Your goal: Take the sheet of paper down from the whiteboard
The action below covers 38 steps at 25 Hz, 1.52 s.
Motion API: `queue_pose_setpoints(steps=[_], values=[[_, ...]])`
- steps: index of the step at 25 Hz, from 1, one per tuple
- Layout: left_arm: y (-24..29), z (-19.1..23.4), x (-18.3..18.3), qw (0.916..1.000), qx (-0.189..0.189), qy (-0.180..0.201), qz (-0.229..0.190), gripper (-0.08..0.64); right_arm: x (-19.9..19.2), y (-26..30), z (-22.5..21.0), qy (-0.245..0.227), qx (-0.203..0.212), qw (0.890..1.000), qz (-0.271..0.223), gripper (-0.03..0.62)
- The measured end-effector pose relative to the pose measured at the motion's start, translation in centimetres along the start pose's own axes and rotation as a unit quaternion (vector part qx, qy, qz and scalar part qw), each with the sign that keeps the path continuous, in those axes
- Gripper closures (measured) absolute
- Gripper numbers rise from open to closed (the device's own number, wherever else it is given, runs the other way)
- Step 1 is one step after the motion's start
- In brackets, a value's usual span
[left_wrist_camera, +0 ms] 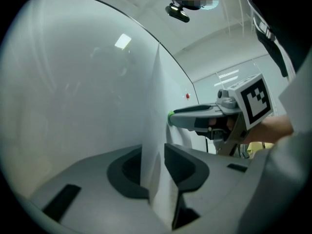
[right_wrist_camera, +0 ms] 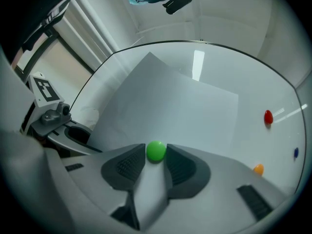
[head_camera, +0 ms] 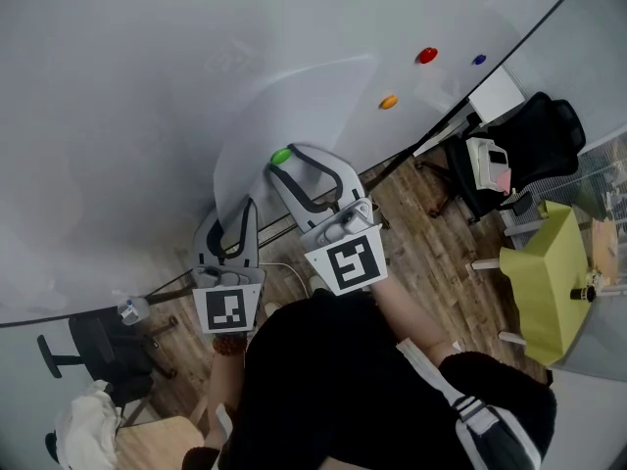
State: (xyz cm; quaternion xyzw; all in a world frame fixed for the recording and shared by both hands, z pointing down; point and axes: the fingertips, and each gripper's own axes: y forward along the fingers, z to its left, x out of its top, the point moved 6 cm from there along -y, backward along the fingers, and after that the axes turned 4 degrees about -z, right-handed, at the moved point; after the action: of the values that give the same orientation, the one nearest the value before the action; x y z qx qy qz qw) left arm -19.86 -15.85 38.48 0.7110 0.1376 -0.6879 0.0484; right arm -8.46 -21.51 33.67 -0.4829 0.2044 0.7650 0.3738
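**Left gripper** [left_wrist_camera: 155, 165]: mine, closed on the lower edge of the sheet of paper [right_wrist_camera: 170, 106]. The sheet stands upright between the pads.

**Right gripper** [right_wrist_camera: 156, 156]: mine, jaws spread wide with nothing in their grip. The green magnet [head_camera: 281, 155] sits between the tips, on the sheet's lower part.

**Sheet of paper**: white, lying tilted against the whiteboard [head_camera: 147, 86]. The green magnet is on it, and its lower part bows off the board toward me.

**Whiteboard**: large, glossy and unmarked, with a dark frame and ceiling lights reflected in it.
- Red magnet [head_camera: 426, 55], to the right of the sheet on bare board.
- Orange magnet [head_camera: 389, 102], to the right of the sheet on bare board.
- Blue magnet [head_camera: 478, 60], to the right of the sheet on bare board.

**Floor** [head_camera: 431, 253]: wood planks.

**Room, right**: black office chair [head_camera: 539, 130]; yellow-green bench [head_camera: 544, 272].

**Room, lower left**: second dark chair [head_camera: 98, 351]; white cloth [head_camera: 83, 429].
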Motion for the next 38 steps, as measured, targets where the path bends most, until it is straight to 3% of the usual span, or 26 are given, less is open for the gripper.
queue_pose_setpoints(steps=[14, 38], values=[[0.46, -0.17, -0.03, 0.9999, -0.010, 0.005, -0.001, 0.538, 0.02, 0.01, -0.03, -0.007, -0.007, 1.000, 0.004, 0.463], [0.67, -0.11, 0.06, 0.9999, -0.011, 0.003, -0.002, 0.548, 0.09, -0.08, -0.16, -0.006, -0.005, 1.000, 0.006, 0.471]])
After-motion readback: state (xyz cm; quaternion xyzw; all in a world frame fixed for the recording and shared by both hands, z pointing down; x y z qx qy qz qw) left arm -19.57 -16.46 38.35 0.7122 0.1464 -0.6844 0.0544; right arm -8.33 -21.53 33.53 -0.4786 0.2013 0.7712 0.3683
